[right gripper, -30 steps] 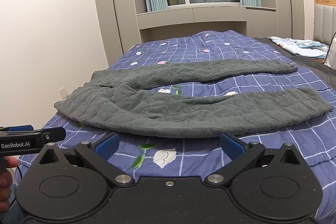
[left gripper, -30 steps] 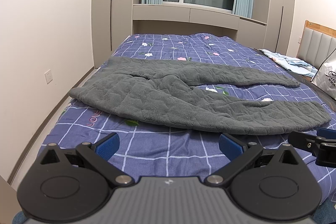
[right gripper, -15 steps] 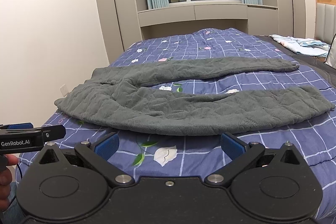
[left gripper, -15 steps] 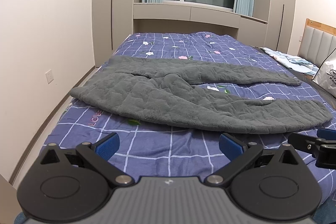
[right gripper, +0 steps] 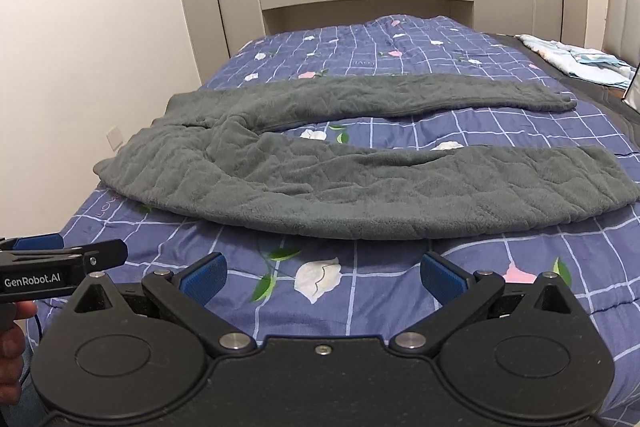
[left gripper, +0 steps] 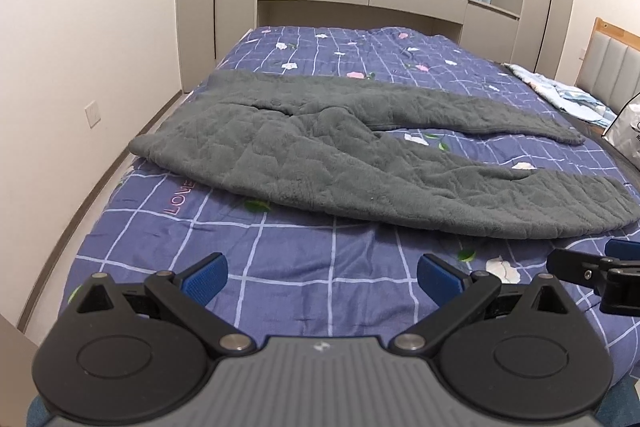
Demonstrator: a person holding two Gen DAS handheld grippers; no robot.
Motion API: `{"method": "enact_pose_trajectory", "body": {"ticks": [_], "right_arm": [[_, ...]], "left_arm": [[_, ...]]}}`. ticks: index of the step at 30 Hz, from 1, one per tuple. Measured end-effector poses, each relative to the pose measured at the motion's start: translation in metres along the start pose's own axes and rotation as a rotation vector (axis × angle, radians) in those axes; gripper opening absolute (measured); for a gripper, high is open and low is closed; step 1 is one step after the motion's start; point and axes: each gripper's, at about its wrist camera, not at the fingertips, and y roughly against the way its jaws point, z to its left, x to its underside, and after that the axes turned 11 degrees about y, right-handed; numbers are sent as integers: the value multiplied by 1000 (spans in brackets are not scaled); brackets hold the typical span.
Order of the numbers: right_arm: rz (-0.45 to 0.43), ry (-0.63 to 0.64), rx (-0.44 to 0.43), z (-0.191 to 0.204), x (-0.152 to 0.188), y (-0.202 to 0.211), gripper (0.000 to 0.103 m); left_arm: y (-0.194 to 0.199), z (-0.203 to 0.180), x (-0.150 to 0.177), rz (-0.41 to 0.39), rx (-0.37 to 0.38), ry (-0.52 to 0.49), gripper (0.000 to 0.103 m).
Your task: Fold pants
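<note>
Hovering over the quilt (left gripper: 296, 267): left gripper (left gripper: 322, 273) and right gripper (right gripper: 323, 274), both jaws spread, empty, near grey fleece pants (right gripper: 320, 187) lying flat, legs apart.

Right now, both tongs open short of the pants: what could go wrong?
1. The grey pants are thick fleece; tongs might pinch only the top layer.
2. The quilt lies directly beneath, so it may get grabbed too.
3. Left tongs and right tongs sit close together; they could collide.
</note>
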Motion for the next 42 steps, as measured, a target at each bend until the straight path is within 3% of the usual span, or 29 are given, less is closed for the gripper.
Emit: {"method": "enact_pose_trajectory", "body": {"ticks": [14,26,32,42], "right_arm": [[8,10,-27,-5,-22,-21,103],[-149,81,-92,-19,-62,-48,103],[-148,104,-183,-30,-87,-80,103],[-130,230,-236,-52,-121,-141,103]], "left_arm": [[-18,6,-37,-3,-33,-43,103],[-58,17,-88,-2,-75,-52,103],[-84,25,-114,-6,-94,-81,103],[-143,33,-169,-30,-132,-218,103]]}}
